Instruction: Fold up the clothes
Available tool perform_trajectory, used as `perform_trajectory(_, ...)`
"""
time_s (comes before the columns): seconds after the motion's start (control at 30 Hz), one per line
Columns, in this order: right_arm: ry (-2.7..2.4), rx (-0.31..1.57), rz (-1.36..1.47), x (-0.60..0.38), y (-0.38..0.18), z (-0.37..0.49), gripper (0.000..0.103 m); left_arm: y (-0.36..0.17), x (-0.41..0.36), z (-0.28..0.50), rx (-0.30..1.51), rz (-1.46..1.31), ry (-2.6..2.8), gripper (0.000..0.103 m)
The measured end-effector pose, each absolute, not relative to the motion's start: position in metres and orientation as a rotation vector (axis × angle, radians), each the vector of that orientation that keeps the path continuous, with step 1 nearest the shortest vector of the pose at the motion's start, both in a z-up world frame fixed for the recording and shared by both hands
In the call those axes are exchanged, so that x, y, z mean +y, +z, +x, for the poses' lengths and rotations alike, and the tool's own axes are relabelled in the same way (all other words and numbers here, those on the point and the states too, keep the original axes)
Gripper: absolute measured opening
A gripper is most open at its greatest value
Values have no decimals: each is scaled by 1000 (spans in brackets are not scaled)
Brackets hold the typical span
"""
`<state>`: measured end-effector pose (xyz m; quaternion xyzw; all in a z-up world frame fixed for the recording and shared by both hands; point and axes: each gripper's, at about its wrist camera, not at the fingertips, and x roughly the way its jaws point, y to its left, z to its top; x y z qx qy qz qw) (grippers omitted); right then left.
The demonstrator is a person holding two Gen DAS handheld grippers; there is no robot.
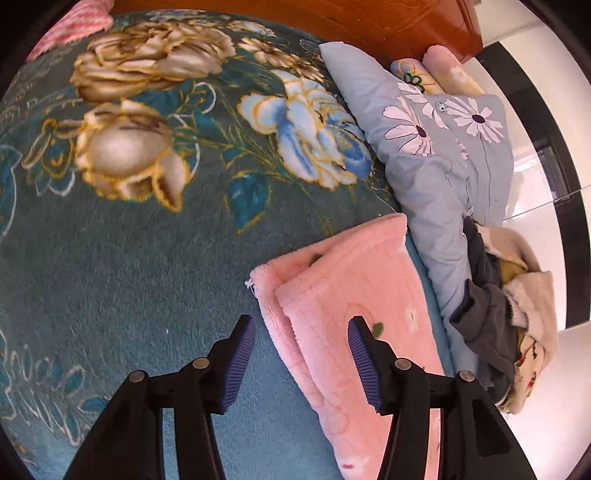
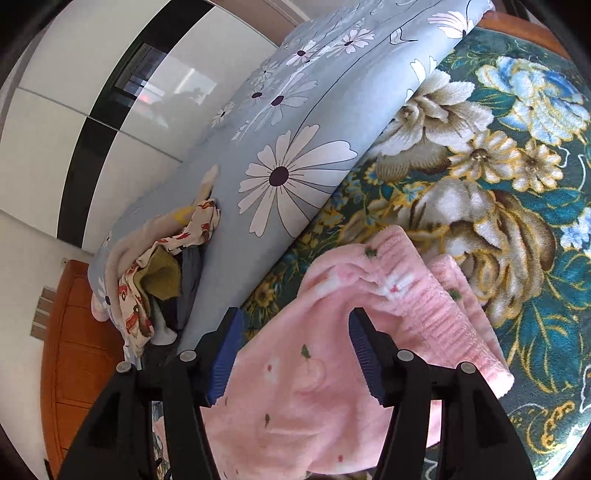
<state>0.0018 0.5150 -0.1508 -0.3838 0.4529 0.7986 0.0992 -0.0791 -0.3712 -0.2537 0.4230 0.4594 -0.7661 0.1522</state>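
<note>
The bed was the biggest thing there. A fuzzy teal blanket with big gold and blue flowers covered it. At the far end stood a shiny orange-brown wooden headboard. Beside the bed stood white glossy wardrobe doors with a black stripe between them.

Along one edge of the bed lay a long, puffy light blue quilt with white daisies on it. A small heap of mixed clothes sat against the quilt: something dark grey, something cream, and a piece with little red pictures. A rolled peach cloth lay behind the quilt, near the headboard. A pink knitted thing peeked in at another corner of the bed.

The pink fleece garment lay folded flat on the blanket, just beside the quilt. It had tiny flowers and strawberries printed on it. In the right wrist view, its ribbed stretchy band lay on top.

The left gripper hovered over one edge of the pink garment with its blue fingers about half spread, holding nothing. The right gripper was above the garment too, its fingers also about half spread and empty.
</note>
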Motion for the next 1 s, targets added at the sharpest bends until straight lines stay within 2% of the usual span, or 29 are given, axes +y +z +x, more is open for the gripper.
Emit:
perform_trajectory(0.1,2258,1387,-1109,522,-168,58,63,-264,-364,-86,1333,1232,-2175,56)
perform_trajectory(0.13,2223,1401,-1099,525,-173,77,65,-266,-361,-89,1332,1229,-2170,54)
perform_trajectory(0.17,2184,1417,-1088,526,-180,95,73,-268,-359,-92,1331,1226,-2165,53)
perform_trajectory(0.2,2142,1434,-1073,528,-188,112,75,-269,-358,-94,1323,1208,-2161,51)
perform_trajectory(0.23,2106,1457,-1058,529,-197,127,75,-269,-357,-96,1311,1189,-2159,41)
perform_trajectory(0.27,2077,1495,-1041,529,-206,136,75,-269,-357,-99,1301,1186,-2149,25)
perform_trajectory(0.37,2007,1623,-988,531,-231,146,75,-269,-358,-104,1310,1180,-2097,13)
perform_trajectory(0.53,1995,1710,-934,530,-254,113,75,-250,-358,-105,1281,1168,-2122,10)
perform_trajectory(0.73,1938,1711,-841,539,-259,81,74,-233,-355,-104,1254,1172,-2123,9)
perform_trajectory(0.77,1914,1716,-851,542,-258,77,62,-229,-354,-104,1256,1168,-2122,8)
perform_trajectory(0.8,1887,1719,-869,545,-256,73,40,-224,-352,-104,1262,1163,-2129,8)
perform_trajectory(0.83,1878,1717,-887,548,-252,68,33,-217,-351,-105,1269,1157,-2139,8)
perform_trajectory(0.9,1915,1687,-925,552,-235,56,26,-197,-349,-106,1275,1141,-2173,7)
perform_trajectory(1.0,2105,1608,-950,557,-189,42,24,-158,-349,-101,1311,1081,-2273,7)
